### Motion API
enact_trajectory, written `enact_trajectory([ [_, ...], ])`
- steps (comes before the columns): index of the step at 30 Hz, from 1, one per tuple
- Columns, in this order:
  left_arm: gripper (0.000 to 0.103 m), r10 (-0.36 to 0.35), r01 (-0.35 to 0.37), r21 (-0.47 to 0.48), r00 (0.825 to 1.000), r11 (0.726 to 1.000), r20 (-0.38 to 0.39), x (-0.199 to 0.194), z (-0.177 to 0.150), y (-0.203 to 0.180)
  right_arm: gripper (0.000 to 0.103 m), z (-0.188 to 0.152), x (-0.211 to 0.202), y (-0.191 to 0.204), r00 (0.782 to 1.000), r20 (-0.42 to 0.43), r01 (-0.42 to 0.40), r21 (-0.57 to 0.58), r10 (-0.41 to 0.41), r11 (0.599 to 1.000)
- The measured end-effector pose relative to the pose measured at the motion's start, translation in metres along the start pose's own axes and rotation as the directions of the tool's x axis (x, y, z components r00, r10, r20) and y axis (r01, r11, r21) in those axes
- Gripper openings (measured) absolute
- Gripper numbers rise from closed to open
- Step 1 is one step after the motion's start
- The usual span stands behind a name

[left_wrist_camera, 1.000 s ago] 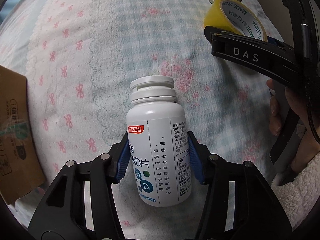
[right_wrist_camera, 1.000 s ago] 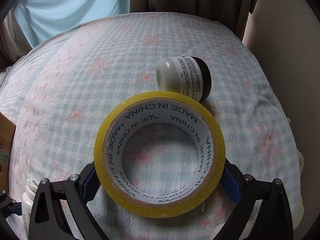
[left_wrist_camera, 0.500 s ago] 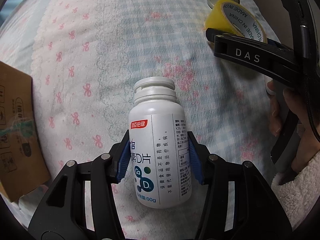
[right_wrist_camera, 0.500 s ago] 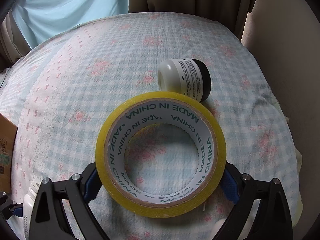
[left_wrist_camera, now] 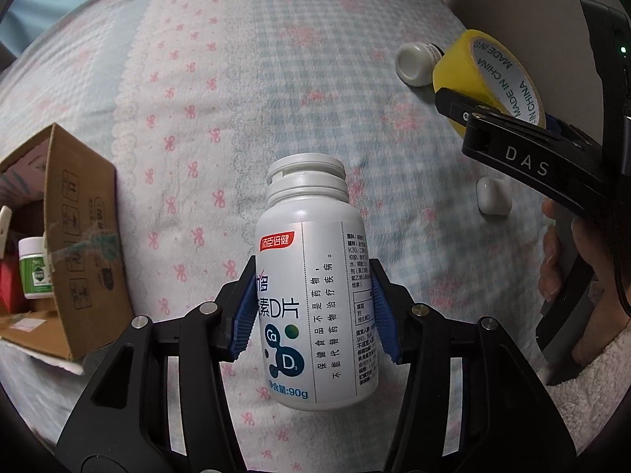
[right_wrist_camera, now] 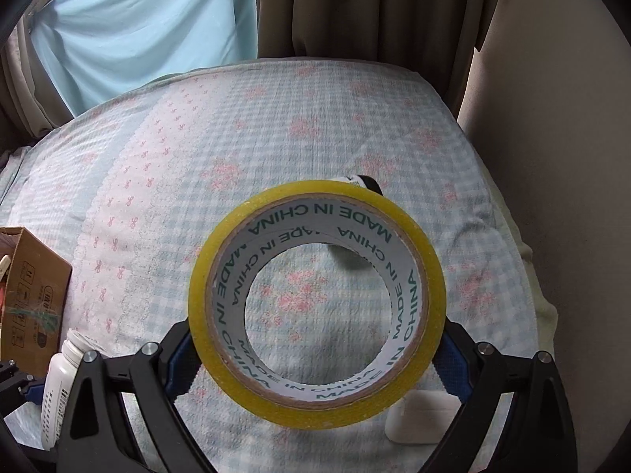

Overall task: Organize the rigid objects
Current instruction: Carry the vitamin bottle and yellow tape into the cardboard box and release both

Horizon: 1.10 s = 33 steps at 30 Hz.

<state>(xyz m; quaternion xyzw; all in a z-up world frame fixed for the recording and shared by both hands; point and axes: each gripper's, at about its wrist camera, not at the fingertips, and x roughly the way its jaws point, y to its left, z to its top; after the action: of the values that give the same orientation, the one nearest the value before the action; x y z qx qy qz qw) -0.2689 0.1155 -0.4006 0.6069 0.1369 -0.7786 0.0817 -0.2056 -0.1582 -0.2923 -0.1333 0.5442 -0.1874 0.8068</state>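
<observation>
Left gripper [left_wrist_camera: 313, 307] clamped on white supplement bottle [left_wrist_camera: 315, 299], blue pads pressed against both sides of its body at mid-height, cap end pointing away from camera; bottle held off the checked floral bedspread [left_wrist_camera: 244, 79], to the right of the cardboard box [left_wrist_camera: 84, 244]; in the right wrist view the same bottle [right_wrist_camera: 61, 390] shows just right of the box [right_wrist_camera: 33, 295], near its lower corner.

Right gripper [right_wrist_camera: 315, 354] closed around yellow tape roll [right_wrist_camera: 317, 303], jaws spread wide to the roll's full width, pads touching its outer rim on either side; roll stands on edge facing the camera, bedspread [right_wrist_camera: 276, 138] visible through its core, "MADE IN CHINA" printed inside; in the left wrist view the tape roll [left_wrist_camera: 489, 75] sits well to the right of the box, held in the right gripper [left_wrist_camera: 501, 118] with the person's hand [left_wrist_camera: 568, 252] on the handle.

Box lies open at the left edge of the bedspread; small white-lidded green-label jar [left_wrist_camera: 35, 268] inside it; other contents unclear.

Small white jar with dark base [left_wrist_camera: 418, 63] lies on its side far right of the box, just beside the tape roll; mostly hidden behind the roll in the right wrist view; small white case [left_wrist_camera: 493, 197] on the bedspread right of the box, below the right gripper; same case [right_wrist_camera: 422, 418] just under the roll's lower right.
</observation>
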Motion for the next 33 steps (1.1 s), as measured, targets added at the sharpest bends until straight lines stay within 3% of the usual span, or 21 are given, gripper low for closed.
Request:
enact_trajectory([
  [8,0.048,-0.044,0.049,-0.053,0.995,0.997,0.084,-0.077,0.011,0.013,0.095,0.024,-0.085,0.007,0.999,0.040,0.021,0.025,-0.022,0.999],
  [16,0.047,-0.056,0.080,-0.128,0.983,0.989,0.177,-0.151,-0.002,0.063,0.095,0.033,-0.155,0.050,0.999,0.029,-0.038,0.039,0.037,0.999],
  [25,0.047,-0.016,0.053,-0.164,0.975,0.985,0.221,-0.220,-0.037,0.174,0.095,0.037,-0.217,0.142,0.991,0.002,-0.130,0.051,0.130,0.990],
  [33,0.047,0.013,0.024,-0.171,0.977,0.985,0.214,-0.247,-0.061,0.288,0.095,0.049,-0.219,0.236,0.987,-0.033,-0.155,0.081,0.158,0.985],
])
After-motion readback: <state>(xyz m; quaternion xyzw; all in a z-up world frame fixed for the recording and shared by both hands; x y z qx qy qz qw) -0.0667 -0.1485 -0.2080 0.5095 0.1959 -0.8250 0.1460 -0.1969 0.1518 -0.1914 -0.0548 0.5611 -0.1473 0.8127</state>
